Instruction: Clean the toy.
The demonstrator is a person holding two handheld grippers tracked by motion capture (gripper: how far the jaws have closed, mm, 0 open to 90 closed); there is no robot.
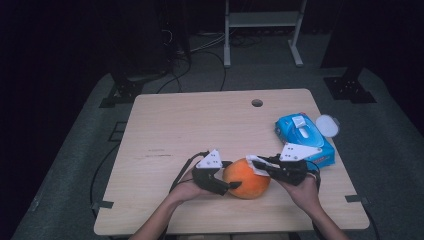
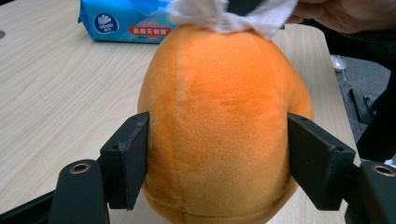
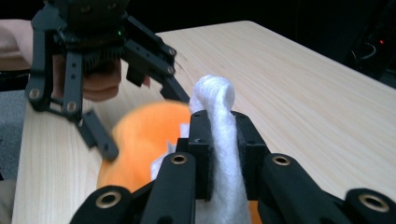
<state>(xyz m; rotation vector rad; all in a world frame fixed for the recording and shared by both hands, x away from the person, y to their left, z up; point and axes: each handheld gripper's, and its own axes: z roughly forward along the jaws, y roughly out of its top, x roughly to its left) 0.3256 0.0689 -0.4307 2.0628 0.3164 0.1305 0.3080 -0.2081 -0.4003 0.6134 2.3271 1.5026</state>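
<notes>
- The left gripper (image 2: 217, 154) grasps the orange plush ball (image 2: 224, 121) near the table's (image 1: 190, 125) front edge; the ball's underside is cut off.
- The right gripper (image 3: 219, 154) pinches a white wipe (image 3: 219, 140), which covers part of the ball's top.
- The blue wipe pack (image 1: 302, 135) is half hidden.

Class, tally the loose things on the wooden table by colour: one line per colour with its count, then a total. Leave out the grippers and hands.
Orange: 1, the plush orange ball
Blue: 1, the wet-wipe pack
White: 2, the wipe and the round lid beside the pack
Total: 4
</notes>
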